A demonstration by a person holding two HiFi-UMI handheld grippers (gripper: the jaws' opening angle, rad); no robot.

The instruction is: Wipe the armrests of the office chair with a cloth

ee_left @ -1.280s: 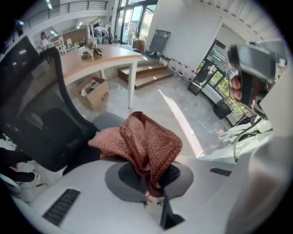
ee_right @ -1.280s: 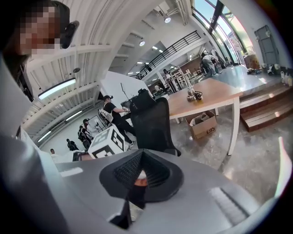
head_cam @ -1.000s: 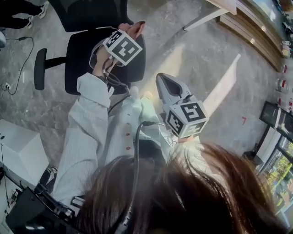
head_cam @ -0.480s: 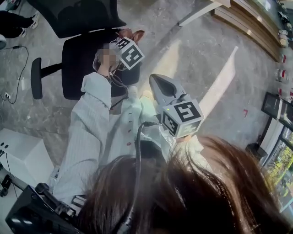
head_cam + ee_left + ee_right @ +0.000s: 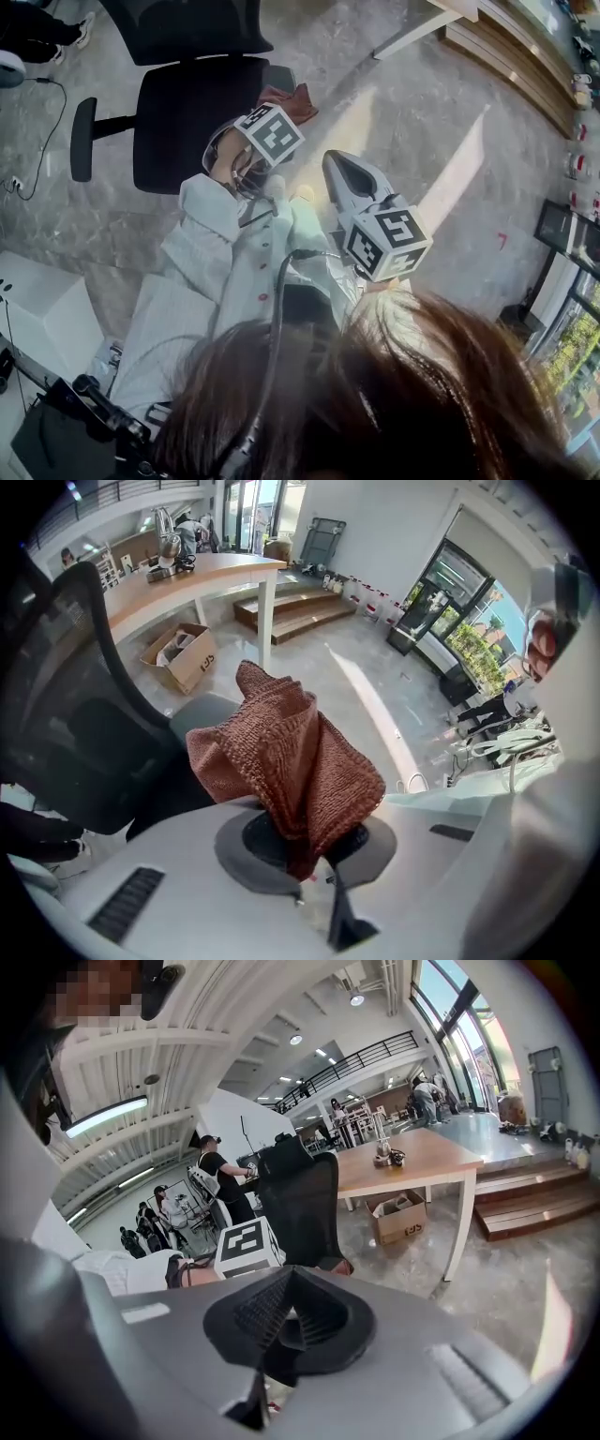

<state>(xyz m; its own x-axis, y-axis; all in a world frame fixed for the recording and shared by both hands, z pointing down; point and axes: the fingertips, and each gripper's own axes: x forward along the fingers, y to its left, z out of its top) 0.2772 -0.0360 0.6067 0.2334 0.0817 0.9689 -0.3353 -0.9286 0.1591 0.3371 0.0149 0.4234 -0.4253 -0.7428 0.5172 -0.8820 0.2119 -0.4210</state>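
Left gripper clamping a rust-brown cloth by the black office chair, right gripper hovering nearby, jaws pressing together, empty.

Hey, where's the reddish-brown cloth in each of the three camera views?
Head view: cloth upper centre, at the picture-right edge of the black office chair.
Left gripper view: cloth centre, pinched in the left gripper jaws.
Right gripper view: only a small reddish-brown sliver, likely it, just above the jaws.
Shared landmark: the chair, left and centre there.
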